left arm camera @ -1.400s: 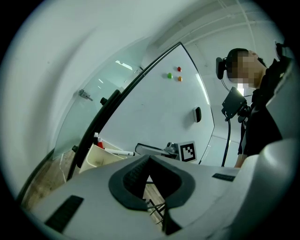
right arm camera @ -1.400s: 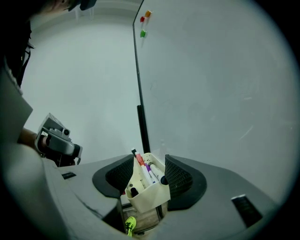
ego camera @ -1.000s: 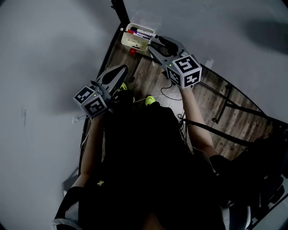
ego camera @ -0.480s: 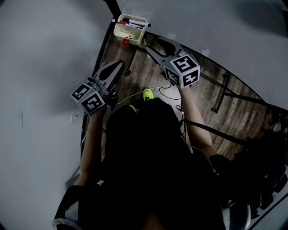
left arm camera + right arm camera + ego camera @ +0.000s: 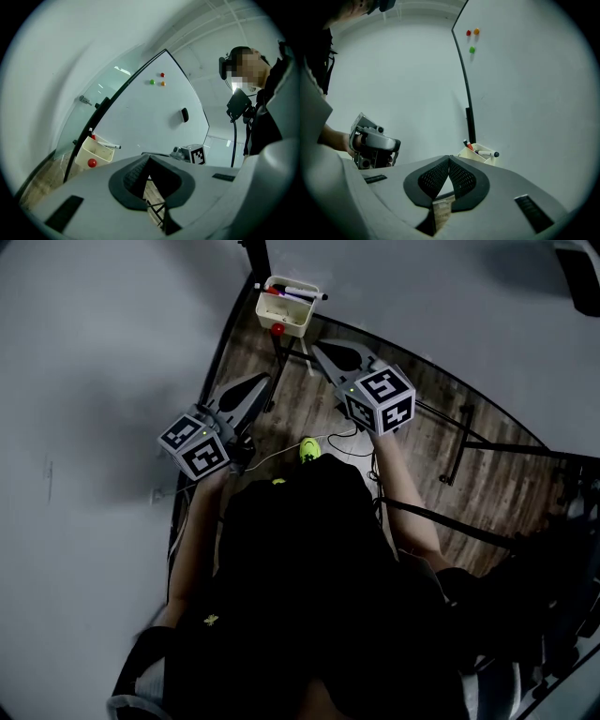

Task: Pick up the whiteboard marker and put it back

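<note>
Evidently both claws were pressed together and empty: left gripper (image 5: 149, 157), right gripper (image 5: 449, 158). Marker (image 5: 302, 293) lay across the tray (image 5: 292, 319) rim, well apart from either.

Marker (image 5: 486, 153) in tray (image 5: 472, 156) on whiteboard (image 5: 525, 93)

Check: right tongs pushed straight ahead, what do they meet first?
Probably the marker tray at the whiteboard edge; the shut right tongs aim just left of it, depth unclear.

Matt wood-plank floor (image 5: 506, 493); tray (image 5: 281, 322) seemingly plastic; whiteboard (image 5: 150, 117) smooth, glossy.
</note>
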Available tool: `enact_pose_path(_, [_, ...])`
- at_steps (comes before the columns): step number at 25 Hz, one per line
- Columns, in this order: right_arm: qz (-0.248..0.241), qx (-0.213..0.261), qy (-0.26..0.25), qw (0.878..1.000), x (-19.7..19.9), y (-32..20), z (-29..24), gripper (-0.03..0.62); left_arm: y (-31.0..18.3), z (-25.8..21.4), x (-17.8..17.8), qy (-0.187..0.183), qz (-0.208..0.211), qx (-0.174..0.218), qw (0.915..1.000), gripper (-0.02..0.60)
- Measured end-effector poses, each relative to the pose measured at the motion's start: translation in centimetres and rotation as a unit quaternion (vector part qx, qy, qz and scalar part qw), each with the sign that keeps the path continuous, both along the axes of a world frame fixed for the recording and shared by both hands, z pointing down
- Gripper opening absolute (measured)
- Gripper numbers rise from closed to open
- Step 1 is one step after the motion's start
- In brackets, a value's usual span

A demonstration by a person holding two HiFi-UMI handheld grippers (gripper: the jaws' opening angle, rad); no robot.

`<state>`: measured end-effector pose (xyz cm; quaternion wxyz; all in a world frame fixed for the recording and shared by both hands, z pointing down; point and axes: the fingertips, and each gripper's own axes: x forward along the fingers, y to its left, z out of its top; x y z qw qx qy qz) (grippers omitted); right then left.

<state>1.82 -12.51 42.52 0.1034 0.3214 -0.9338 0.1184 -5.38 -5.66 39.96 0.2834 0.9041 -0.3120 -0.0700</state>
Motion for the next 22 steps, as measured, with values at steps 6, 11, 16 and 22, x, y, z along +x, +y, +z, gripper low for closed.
enact_pose_path(6, [0.002, 0.001, 0.013, 1.000, -1.1, 3.1, -0.2, -0.005, 3.0, 0.2, -1.1, 0.003, 0.018, 0.005, 0.9998, 0.003])
enact_pose_path(11, [0.008, 0.000, 0.021, 1.000, -2.2, 6.9, -0.4, -0.006, 6.4, -0.2, -1.8, 0.012, 0.033, 0.005, 0.9994, 0.003])
enact_pose_path(16, [0.025, 0.004, 0.024, 0.999, -3.3, 11.3, -0.7, -0.006, 10.2, -0.4, -2.9, 0.020, 0.051, 0.009, 0.9985, 0.003])
enact_pose_path(22, [0.046, -0.005, 0.021, 0.999, -4.5, 17.4, -0.3, -0.006, 14.8, -0.1, -4.0, 0.017, 0.073, 0.010, 0.9971, 0.003])
